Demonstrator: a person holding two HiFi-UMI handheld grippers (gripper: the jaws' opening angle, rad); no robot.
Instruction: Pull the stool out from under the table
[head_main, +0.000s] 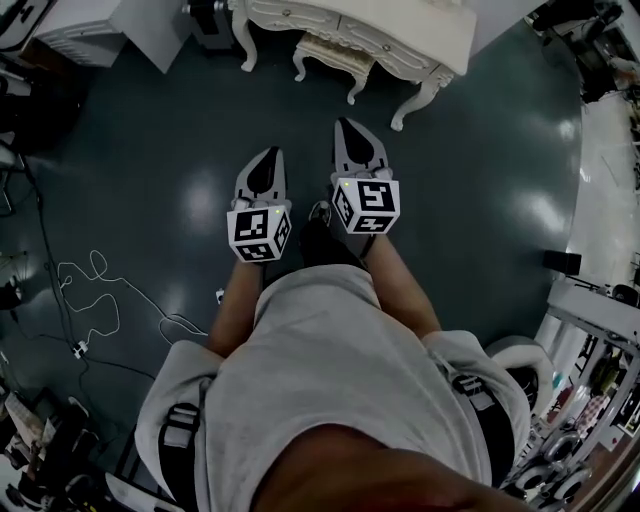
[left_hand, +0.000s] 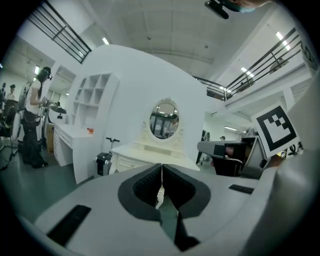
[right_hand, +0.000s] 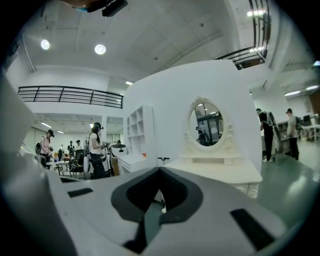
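A cream stool (head_main: 333, 52) stands tucked under the white dressing table (head_main: 400, 28) at the top of the head view, with its curved legs showing on the dark floor. My left gripper (head_main: 274, 153) and right gripper (head_main: 344, 123) are held side by side in front of me and point at the table, a stretch of floor short of it. Both are shut with nothing between the jaws. In the left gripper view the shut left gripper (left_hand: 161, 168) faces the table's oval mirror (left_hand: 164, 119). The right gripper (right_hand: 160, 171) sees the same mirror (right_hand: 206, 122). The jaws hide the stool in both gripper views.
White cables (head_main: 92, 290) trail over the floor at left. Racks and gear (head_main: 590, 360) crowd the right edge. A scooter (left_hand: 104, 161) and a white shelf unit (left_hand: 94, 100) stand left of the table. People (right_hand: 95, 150) stand further off.
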